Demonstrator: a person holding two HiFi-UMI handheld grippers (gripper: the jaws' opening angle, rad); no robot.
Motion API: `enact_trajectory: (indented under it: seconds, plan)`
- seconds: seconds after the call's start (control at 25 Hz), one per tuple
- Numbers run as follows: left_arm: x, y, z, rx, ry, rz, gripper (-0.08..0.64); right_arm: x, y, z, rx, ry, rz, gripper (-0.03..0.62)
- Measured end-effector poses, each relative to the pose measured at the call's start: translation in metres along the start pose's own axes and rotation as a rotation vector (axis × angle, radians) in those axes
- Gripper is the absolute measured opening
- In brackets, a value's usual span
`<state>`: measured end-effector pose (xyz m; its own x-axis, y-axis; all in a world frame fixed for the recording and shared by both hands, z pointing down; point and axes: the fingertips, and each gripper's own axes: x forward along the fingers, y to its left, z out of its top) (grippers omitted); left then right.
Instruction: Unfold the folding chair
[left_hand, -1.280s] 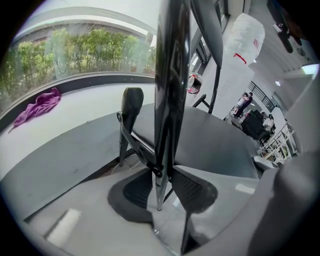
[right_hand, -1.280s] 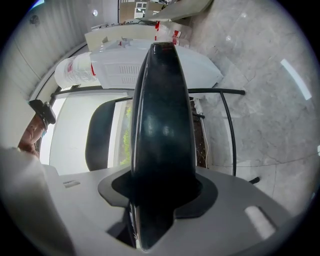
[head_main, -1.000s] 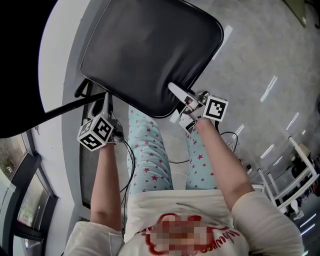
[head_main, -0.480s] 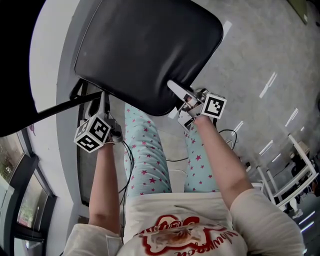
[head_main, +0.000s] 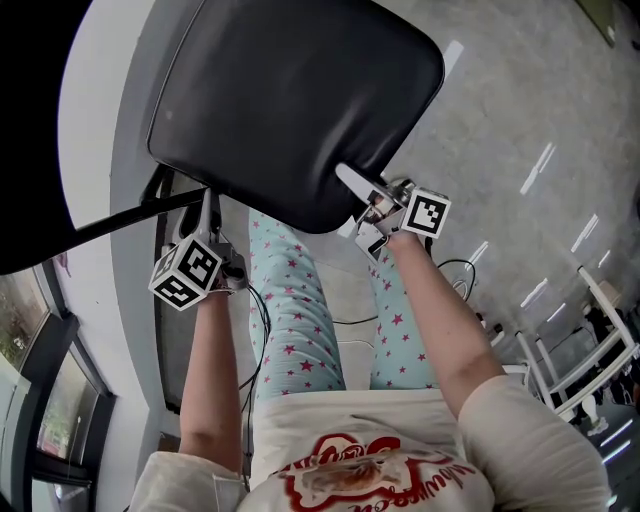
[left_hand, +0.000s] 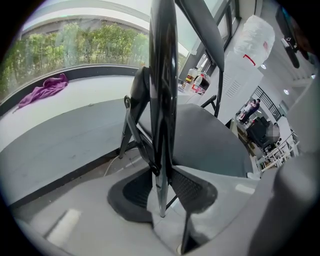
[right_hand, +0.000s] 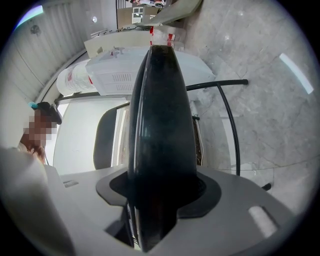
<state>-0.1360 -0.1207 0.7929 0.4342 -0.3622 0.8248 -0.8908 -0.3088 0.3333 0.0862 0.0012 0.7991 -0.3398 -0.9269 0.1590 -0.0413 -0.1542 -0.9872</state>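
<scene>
The folding chair's black padded seat (head_main: 290, 100) fills the top of the head view, with its black frame tube (head_main: 130, 215) running off to the left. My left gripper (head_main: 208, 205) is below the seat's left corner. It is shut on a thin metal frame bar (left_hand: 161, 165) that stands upright between its pads (left_hand: 194, 189). My right gripper (head_main: 352, 185) holds the seat's near edge (right_hand: 159, 130). The thick edge fills the gap between its jaws, which have just been opening while it stays between them.
The person's legs in star-patterned trousers (head_main: 290, 310) stand right under the seat, with a cable (head_main: 258, 330) hanging beside them. A white rack (head_main: 580, 370) is at the right, a dark window frame (head_main: 40, 400) at the lower left. A purple cloth (left_hand: 45, 87) lies on the sill.
The seat has shifted slightly to the left in the head view, and its near edge sits a little lower. Both grippers have stayed on the chair, the left one drifting slightly left.
</scene>
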Motion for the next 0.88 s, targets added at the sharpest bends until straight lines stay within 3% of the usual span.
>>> enact_trajectory:
  seconds: [0.68,0.8,0.88]
  plan:
    - [0.002,-0.005,-0.01,-0.092,-0.059,-0.024,0.113,-0.008,-0.013,-0.001,0.006,0.007,0.03,0.253]
    - [0.002,-0.005,-0.01,-0.092,-0.062,-0.011,0.115,-0.007,-0.015,-0.001,0.045,0.017,0.014,0.31]
    - [0.002,-0.003,-0.012,-0.082,-0.052,0.016,0.115,-0.008,-0.016,-0.001,0.051,0.032,-0.004,0.31]
